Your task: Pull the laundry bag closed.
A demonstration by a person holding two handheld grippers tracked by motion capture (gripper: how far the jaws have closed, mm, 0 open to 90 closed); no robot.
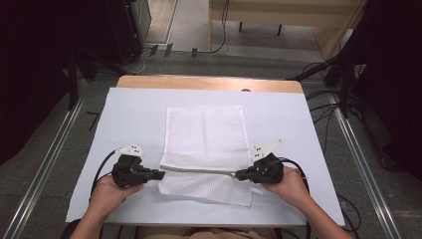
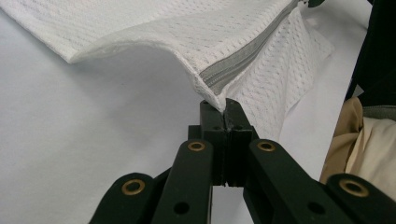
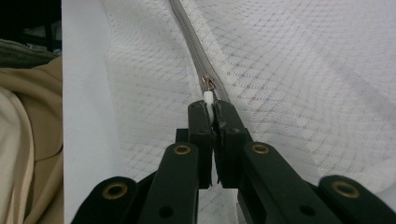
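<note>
White mesh laundry bag [image 1: 205,137] pinched at its zip end by left claw [image 1: 160,174] — right claw [image 1: 238,175] clamped on zip pull [image 3: 208,97], zip [image 2: 243,55] yet to be run along.

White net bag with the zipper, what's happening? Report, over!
Left gripper shut on white mesh zipper bag corner. Right gripper shut on white zipper pull. Nothing in the way.

The mesh bag [image 2: 196,42] runs off the top edge in both gripper views. Its corner disappears between the left tongs [image 2: 223,106]; the white zipper pull [image 3: 208,99] is half buried in the right tongs [image 3: 211,108]. From above, both pinch points are too small to make out, and the person's forearms leave the frame.
</note>
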